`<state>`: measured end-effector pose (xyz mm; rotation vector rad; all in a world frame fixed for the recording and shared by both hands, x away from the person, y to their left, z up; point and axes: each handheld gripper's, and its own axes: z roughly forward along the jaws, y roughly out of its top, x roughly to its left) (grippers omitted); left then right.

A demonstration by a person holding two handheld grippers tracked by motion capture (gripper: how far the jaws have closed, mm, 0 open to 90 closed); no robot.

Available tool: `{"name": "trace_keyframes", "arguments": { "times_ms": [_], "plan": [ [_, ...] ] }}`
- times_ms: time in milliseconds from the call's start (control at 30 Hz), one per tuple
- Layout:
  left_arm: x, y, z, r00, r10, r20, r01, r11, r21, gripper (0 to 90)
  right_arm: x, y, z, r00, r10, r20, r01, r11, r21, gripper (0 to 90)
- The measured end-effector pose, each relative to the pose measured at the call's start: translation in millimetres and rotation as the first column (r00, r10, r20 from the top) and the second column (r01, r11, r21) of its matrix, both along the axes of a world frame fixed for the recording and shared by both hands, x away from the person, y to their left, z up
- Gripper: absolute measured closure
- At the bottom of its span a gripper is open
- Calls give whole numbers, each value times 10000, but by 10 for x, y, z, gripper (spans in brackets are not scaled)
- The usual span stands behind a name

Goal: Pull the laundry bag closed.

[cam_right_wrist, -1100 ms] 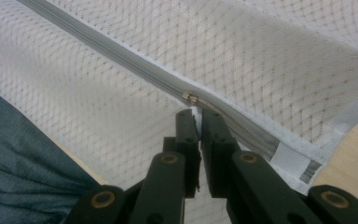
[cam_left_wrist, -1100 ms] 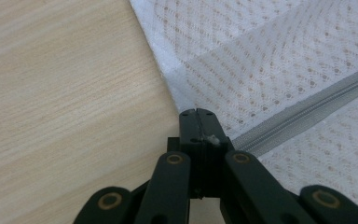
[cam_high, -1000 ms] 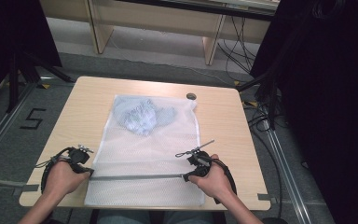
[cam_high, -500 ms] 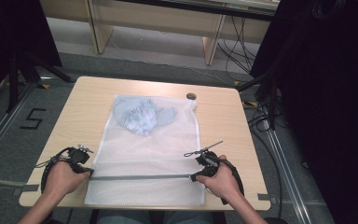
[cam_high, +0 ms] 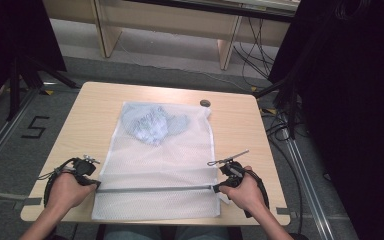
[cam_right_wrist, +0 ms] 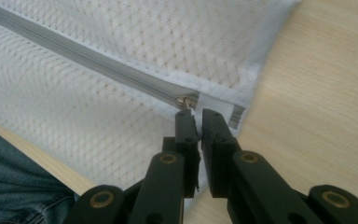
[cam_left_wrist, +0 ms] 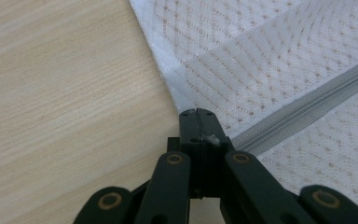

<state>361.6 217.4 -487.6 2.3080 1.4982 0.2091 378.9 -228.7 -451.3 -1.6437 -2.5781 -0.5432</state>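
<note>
High view: hands (cam_high: 67, 189) at zipper (cam_high: 155, 189) ends

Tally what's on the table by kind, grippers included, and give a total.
Mesh laundry bag: 1
Bluish garment inside the bag: 1
Small dark round thing near the far edge: 1
Grippers: 2, left gripper and right gripper
Total: 5

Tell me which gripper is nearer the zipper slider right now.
Right. The right gripper sits at the zipper slider, at the bag's right edge; the left gripper pinches the zipper's opposite end.
</note>
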Motion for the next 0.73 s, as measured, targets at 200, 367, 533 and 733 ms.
{"name": "trace_keyframes", "arguments": {
  "times_ms": [200,367,533,733],
  "plan": [
    [18,21,-7,9992,-384,90,384,9993,-1,900,33,-62,-32,9998,-198,-33,199,9996,208,857],
    [2,26,-8,9993,-292,242,291,9996,44,899,69,-88,-69,9991,52,419,-73,9988,494,852],
    [-5,25,-9,9988,-452,195,452,9990,21,894,90,-219,-34,9975,-467,528,386,9888,1443,826],
    [-23,40,3,9985,108,546,-109,9999,6,828,97,-425,-16,9850,-1281,1159,1069,9789,1739,759]
  ]
}}
